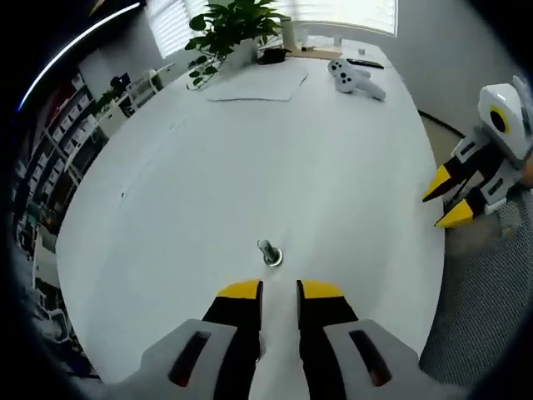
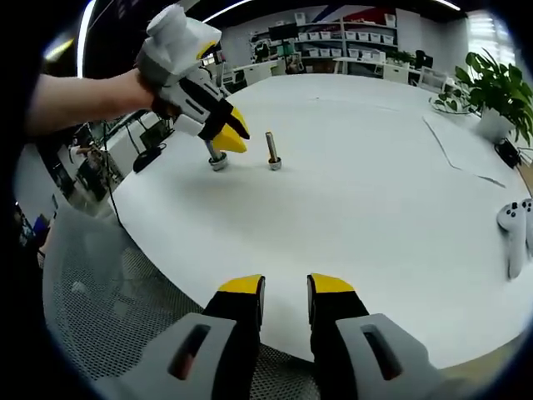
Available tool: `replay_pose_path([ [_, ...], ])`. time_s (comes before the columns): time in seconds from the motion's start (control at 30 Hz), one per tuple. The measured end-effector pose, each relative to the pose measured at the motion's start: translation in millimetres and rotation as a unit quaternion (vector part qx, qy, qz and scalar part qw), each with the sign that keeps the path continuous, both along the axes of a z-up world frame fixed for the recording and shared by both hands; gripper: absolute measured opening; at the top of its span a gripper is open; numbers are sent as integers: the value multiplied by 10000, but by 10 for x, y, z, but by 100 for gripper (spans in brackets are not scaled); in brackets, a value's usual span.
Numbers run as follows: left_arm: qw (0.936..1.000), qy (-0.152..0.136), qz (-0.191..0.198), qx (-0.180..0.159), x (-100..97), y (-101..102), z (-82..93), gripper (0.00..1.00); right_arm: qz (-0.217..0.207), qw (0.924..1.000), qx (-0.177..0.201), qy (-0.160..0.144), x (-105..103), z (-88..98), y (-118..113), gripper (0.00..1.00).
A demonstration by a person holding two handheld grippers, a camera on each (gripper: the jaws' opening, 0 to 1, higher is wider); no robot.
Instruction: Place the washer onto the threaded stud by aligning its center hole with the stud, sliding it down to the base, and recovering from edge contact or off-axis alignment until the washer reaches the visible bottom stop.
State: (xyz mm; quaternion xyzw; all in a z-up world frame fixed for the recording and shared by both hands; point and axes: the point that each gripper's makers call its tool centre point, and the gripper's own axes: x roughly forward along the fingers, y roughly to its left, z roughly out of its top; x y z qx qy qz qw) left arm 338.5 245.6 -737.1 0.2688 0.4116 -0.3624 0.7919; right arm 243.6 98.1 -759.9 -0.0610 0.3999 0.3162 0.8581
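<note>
White table (image 1: pixel 333 183) under both tools. In the left gripper view, left gripper (image 1: pixel 279 290) low over the tabletop, yellow-tipped jaws a narrow gap apart, nothing visible between them. Threaded stud (image 1: pixel 268 251) upright just ahead at 12 o'clock, with a wider metal ring at its foot; washer or the stud's own base, cannot tell. Right gripper (image 1: pixel 445 202) off the table edge at 3 o'clock, tips pointing toward the table. Potted plant (image 1: pixel 229 29), sheet of paper (image 1: pixel 258 83) and white controller (image 1: pixel 354 77) at the far end, 12 to 1 o'clock. In the right gripper view, right gripper (image 2: pixel 286 285) at the near table edge, jaws parted and empty. Left gripper (image 2: pixel 231 136) at 11 o'clock, held by a hand (image 2: pixel 154 92), tips just above a second stud (image 2: pixel 217 157); first stud (image 2: pixel 272 152) just beside it, apart.
</note>
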Motion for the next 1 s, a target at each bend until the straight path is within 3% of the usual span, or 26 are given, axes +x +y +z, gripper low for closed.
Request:
replay_pose_path([
  [0.3, 9964, -224, 592, -559, -299, 240, 143, 14, 68, 9999, -110, 21, -10, -25, -3, 24],
  [0.47, 9914, -136, 1028, -794, -503, 415, 129, 16, 128, 9997, -204, 62, -27, -51, -6, 24],
  [0.63, 9850, -274, 1336, -1061, -685, 563, 195, 19, 142, 9996, -251, 60, -31, -56, -14, 24],
  [0.83, 9765, -247, 1751, -1230, -890, 809, 174, 23, 236, 9990, -370, 74, -48, -80, -12, 24],
  [0.93, 9770, -314, 1765, -1155, -985, 898, 168, 23, 227, 9990, -366, 77, -44, -88, -17, 24],
  [1.0, 9724, -356, 1935, -1250, -1010, 973, 191, 24, 227, 9990, -375, 77, -46, -86, -17, 24],
])
